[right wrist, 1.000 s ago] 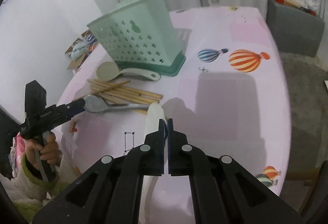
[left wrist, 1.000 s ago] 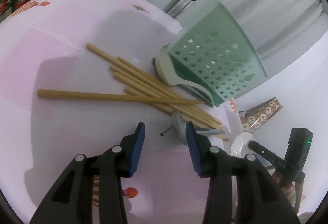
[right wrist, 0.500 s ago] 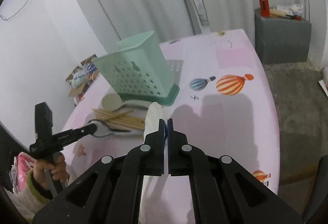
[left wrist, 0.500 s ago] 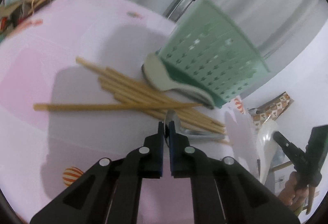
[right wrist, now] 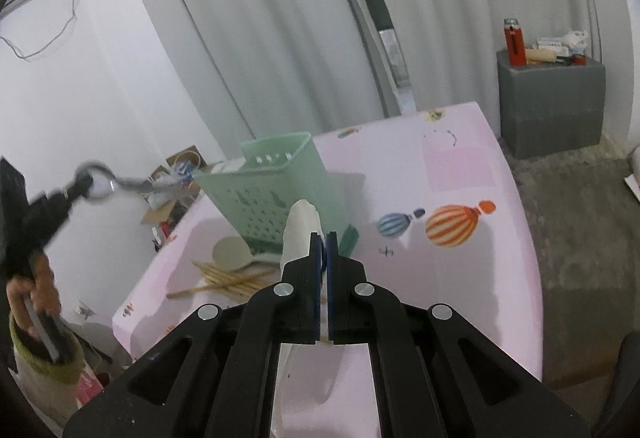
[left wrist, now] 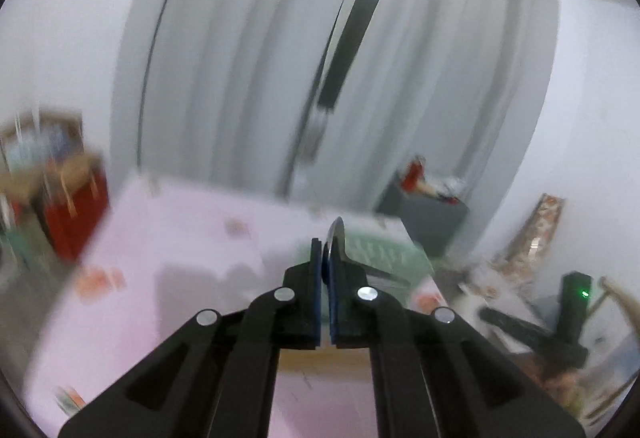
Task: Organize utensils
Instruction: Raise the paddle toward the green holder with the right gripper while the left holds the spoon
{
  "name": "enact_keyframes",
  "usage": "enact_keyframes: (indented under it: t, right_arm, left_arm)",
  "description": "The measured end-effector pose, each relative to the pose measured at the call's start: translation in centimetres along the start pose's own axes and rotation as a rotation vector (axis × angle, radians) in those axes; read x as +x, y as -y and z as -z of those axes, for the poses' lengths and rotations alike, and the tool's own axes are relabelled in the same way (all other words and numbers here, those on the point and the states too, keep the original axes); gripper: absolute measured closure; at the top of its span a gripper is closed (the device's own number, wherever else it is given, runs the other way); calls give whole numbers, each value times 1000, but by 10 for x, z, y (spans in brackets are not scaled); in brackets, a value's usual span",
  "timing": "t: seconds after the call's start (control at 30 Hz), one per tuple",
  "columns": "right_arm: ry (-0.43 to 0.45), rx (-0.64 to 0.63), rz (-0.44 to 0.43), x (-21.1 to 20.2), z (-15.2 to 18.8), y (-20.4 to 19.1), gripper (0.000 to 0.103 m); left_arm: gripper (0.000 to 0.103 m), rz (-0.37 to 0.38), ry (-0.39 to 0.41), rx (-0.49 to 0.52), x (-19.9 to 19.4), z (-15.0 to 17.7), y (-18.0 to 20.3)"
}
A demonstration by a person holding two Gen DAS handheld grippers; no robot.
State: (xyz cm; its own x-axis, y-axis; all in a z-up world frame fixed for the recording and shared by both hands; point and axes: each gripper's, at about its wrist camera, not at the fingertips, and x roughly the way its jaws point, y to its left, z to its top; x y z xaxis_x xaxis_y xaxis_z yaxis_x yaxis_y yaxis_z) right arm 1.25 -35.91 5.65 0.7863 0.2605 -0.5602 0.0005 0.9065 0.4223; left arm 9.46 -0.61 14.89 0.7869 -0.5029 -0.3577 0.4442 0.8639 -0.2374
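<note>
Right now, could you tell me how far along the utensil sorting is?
Nothing shows inside the green holder yet. In hand: the left hand-held gripper is shut on a metal spoon, lifted clear of the table; the right hand-held gripper is shut on a white spoon. Left: the chopsticks and beige spoon beside the holder.

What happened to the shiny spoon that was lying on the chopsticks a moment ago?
The left hand-held gripper closed on the metal spoon and lifted it up off the table; its jaws had just been closing around the spoon's bowl. The right hand-held gripper rose a little. Unchanged: the right one stays clamped on the white spoon, and the chopsticks and green basket stay put.
</note>
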Motion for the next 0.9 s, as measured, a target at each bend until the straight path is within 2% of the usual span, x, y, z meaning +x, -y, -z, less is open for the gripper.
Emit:
enact_keyframes:
  t: [0.07, 0.17, 0.23, 0.3, 0.47, 0.53, 0.63, 0.73, 0.8, 0.87, 0.9]
  right_arm:
    - [10, 2, -9, 0, -2, 0, 102]
    - [24, 10, -19, 1, -4, 2, 102]
    - [30, 14, -21, 0, -5, 3, 102]
    - [30, 21, -20, 0, -5, 6, 102]
    - [14, 37, -17, 4, -3, 13, 102]
    - [7, 44, -16, 6, -3, 15, 102]
    - [1, 46, -21, 7, -2, 16, 102]
    - [3, 38, -20, 6, -3, 13, 102]
    - [5, 32, -19, 4, -4, 12, 102]
    - [9, 26, -18, 3, -6, 10, 102]
    - [12, 23, -16, 3, -7, 10, 102]
  left_arm:
    - [101, -60, 39, 89, 5, -16, 8]
    - [101, -165, 56, 229, 25, -29, 21]
    - [101, -249, 55, 339, 43, -29, 29]
    - [101, -300, 23, 436, 65, -24, 37]
    - [101, -286, -87, 546, 102, 0, 53]
    - [101, -291, -104, 573, 113, 6, 56]
    - [100, -279, -146, 572, 132, 11, 57]
    - [96, -218, -182, 494, 143, 13, 51]
    - [88, -164, -190, 413, 144, 11, 44]
    - [71, -125, -173, 350, 138, 10, 38]
    - [69, -113, -166, 325, 135, 9, 35]
